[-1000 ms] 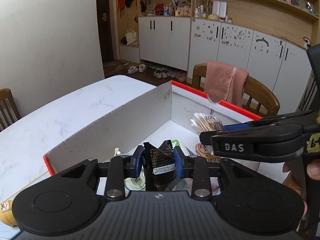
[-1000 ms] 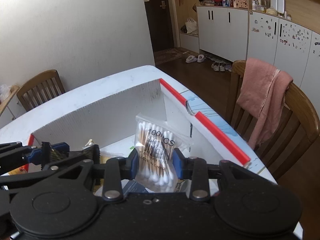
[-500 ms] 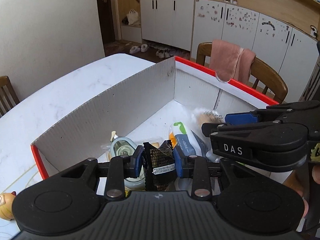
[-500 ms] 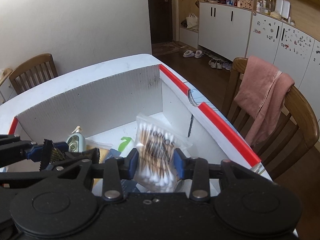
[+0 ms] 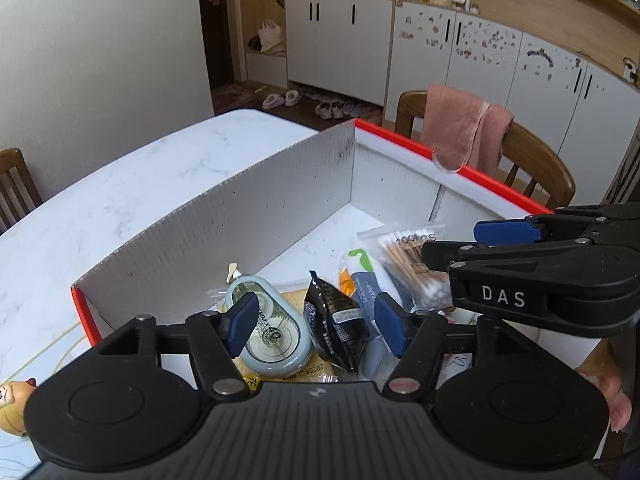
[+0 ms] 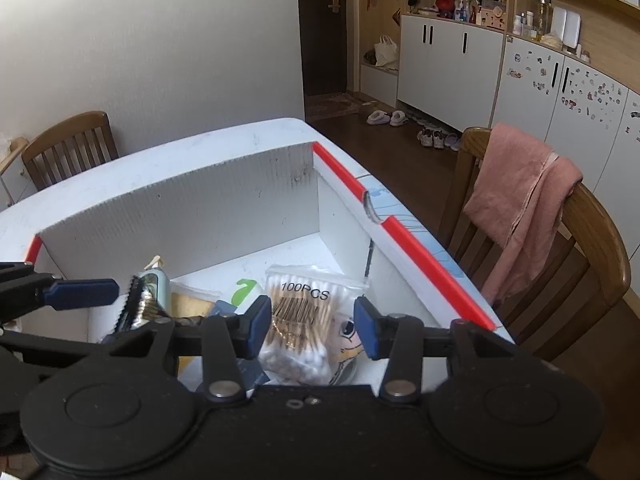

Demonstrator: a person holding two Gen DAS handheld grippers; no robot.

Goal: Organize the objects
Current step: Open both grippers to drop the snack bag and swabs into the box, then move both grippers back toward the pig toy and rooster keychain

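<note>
Hovering over the white corrugated box (image 5: 248, 216), we have just been spreading both sets of fingers; our left gripper (image 5: 316, 324) brackets the crinkly black packet (image 5: 336, 324), released, lengthwise between parted pads; our right gripper (image 6: 310, 328) straddles the clear, soft cotton swab bag (image 6: 300, 320), untouched, long axis running away from us.

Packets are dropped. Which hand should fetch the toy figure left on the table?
Left. The toy figure lies outside the box, beside the left gripper; the right gripper is farther across. Both jaws have just been opening, packets loose between them.
</note>
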